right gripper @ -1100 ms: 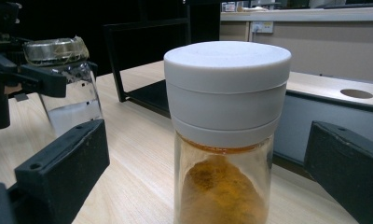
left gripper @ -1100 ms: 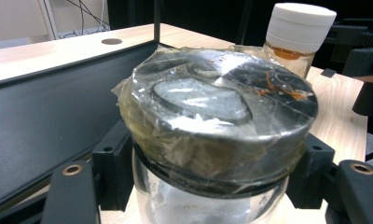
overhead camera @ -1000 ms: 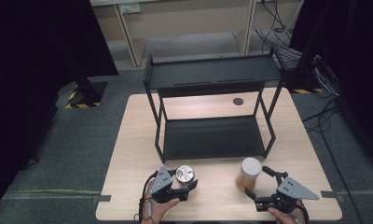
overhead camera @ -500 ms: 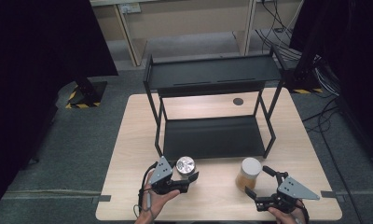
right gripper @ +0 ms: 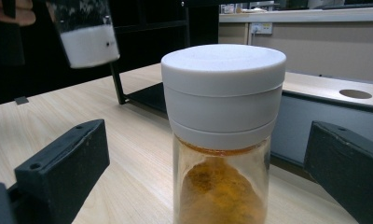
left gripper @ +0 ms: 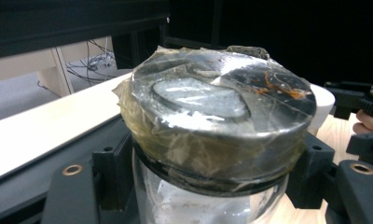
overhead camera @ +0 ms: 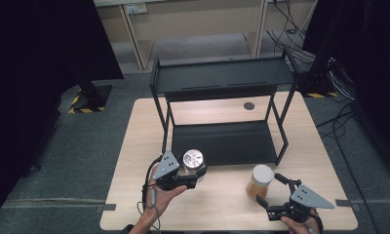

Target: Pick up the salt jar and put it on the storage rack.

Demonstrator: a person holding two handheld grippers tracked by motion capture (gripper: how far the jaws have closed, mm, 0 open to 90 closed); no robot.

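My left gripper (overhead camera: 192, 171) is shut on a glass jar (overhead camera: 193, 159) with a taped silver lid (left gripper: 217, 107) and white powder inside. It holds the jar upright above the table, just in front of the black rack's lower shelf (overhead camera: 222, 142). In the left gripper view both jaws press the glass below the lid. My right gripper (overhead camera: 274, 192) rests low at the front right, open. A jar of orange powder (right gripper: 222, 140) with a white lid (overhead camera: 262, 173) stands on the table between its jaws, with a gap on each side.
A black two-tier rack (overhead camera: 222, 78) stands across the middle of the wooden table (overhead camera: 139, 141). A round hole (overhead camera: 249, 106) lies in the tabletop behind it. Cables and dark stands sit on the floor around the table.
My left gripper has risen with the silver-lidded jar and edged towards the rack. The right gripper and the orange jar have stayed where they were.
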